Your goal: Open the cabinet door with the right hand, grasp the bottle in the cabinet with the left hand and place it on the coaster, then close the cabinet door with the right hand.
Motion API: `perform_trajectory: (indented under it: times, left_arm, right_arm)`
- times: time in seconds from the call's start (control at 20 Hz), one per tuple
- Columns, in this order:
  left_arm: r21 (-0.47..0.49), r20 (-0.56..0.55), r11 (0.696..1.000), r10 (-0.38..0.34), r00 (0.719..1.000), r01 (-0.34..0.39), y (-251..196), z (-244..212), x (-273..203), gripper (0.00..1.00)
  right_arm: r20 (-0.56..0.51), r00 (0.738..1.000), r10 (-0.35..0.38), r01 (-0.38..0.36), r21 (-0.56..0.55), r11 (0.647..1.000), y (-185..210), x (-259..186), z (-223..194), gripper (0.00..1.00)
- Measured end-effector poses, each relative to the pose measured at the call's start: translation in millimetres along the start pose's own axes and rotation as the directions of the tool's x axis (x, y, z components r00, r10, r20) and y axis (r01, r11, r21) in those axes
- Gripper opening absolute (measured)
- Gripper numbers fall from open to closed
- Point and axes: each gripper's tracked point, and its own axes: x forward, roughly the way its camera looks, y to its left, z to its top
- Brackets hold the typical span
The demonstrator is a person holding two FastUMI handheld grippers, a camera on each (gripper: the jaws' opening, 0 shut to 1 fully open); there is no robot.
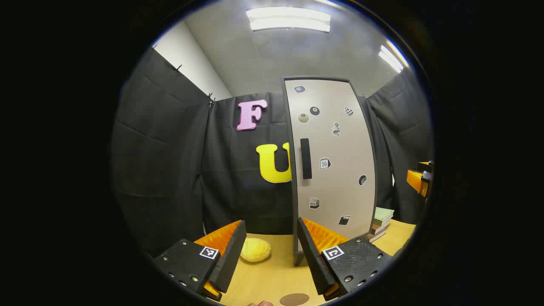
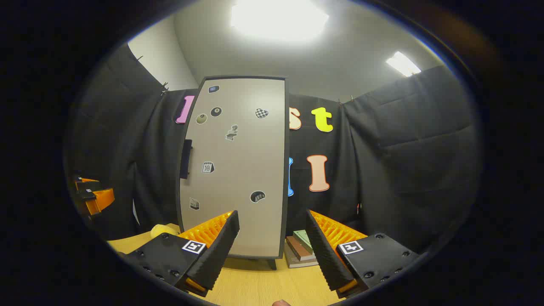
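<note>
A tall cabinet with a pale door (image 1: 335, 170) stands on the wooden table (image 1: 272, 276), its door closed and dotted with small stickers. A dark vertical handle (image 1: 305, 158) sits near the door's left edge. In the right gripper view the same door (image 2: 238, 170) and handle (image 2: 185, 158) face me. A round brown coaster (image 1: 294, 299) lies on the table near the front. My left gripper (image 1: 272, 250) is open and empty, short of the cabinet. Open and empty too, my right gripper (image 2: 272, 242) hangs in front of the door. The bottle is hidden behind the door.
A yellow lemon-like object (image 1: 255, 249) lies left of the cabinet. A stack of books (image 2: 301, 250) rests at the cabinet's right side. The other gripper (image 2: 91, 195) shows at the left edge of the right gripper view, and another (image 1: 420, 178) at the right edge of the left gripper view.
</note>
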Motion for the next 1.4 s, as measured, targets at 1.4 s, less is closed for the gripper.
perform_trajectory:
  times: [1.4]
  left_arm:
    - [0.027,0.019,0.999,0.036,0.999,-0.036,26.8,8.0,-5.4,0.70]
  right_arm:
    - [-0.048,0.997,0.063,-0.062,0.026,0.998,31.2,26.7,6.3,0.98]
